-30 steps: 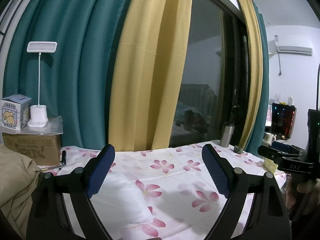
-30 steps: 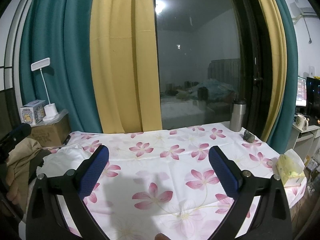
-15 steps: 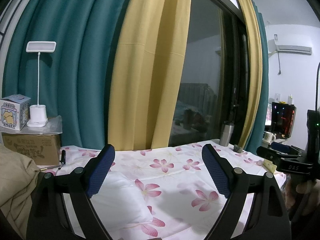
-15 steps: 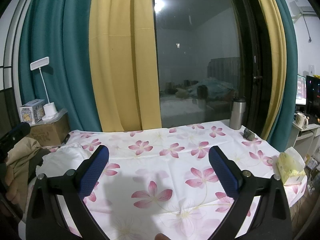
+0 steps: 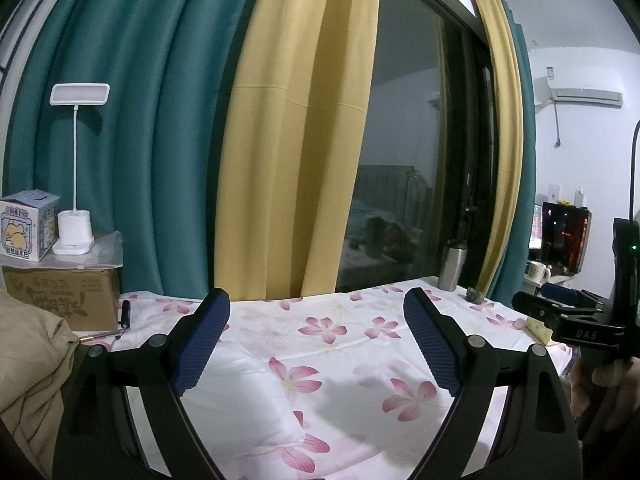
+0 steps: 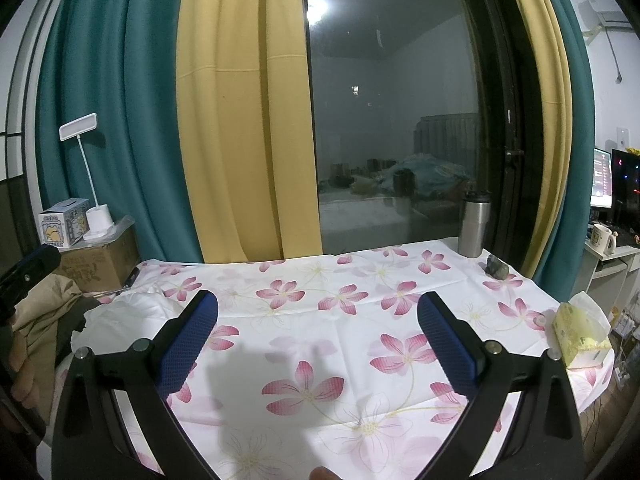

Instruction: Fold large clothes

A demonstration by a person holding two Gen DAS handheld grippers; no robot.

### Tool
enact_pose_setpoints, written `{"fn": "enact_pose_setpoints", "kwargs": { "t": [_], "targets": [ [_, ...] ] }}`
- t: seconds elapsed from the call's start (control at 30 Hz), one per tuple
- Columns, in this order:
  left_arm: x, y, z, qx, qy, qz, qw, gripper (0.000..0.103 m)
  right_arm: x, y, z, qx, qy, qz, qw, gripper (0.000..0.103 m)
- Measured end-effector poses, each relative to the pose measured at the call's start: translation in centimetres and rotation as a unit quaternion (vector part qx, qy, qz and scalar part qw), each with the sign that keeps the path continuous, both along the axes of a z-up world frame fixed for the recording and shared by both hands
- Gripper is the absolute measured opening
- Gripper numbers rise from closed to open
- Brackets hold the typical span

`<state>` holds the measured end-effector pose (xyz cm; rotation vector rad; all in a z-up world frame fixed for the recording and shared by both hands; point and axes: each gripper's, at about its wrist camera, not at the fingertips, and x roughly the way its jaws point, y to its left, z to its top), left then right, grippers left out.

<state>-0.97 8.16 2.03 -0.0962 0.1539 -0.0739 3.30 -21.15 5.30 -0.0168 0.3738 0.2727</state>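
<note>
Left hand-held gripper [image 5: 316, 344] hangs with its two blue-padded fingers wide apart and nothing between them, above the counter [image 5: 360, 332] in its flowered cloth. One tan garment [image 5: 28, 364] lies crumpled at the counter's left edge, one white garment [image 5: 236, 392] just beside it. From the right wrist, the right hand-held gripper [image 6: 318, 342] is likewise spread and empty; the tan garment [image 6: 44, 312] and white garment [image 6: 124, 316] sit bunched at the left, one steel tumbler [image 6: 474, 224] at the back.
</note>
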Motion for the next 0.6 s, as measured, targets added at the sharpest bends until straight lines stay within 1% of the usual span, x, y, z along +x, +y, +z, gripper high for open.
{"fn": "enact_pose_setpoints", "kwargs": {
  "t": [0.6],
  "targets": [
    [0.32, 0.46, -0.31, 0.002, 0.0, -0.006, 1.0, 0.091, 0.12, 0.03, -0.06, 0.001, 0.002, -0.001, 1.0, 0.099]
  ]
}}
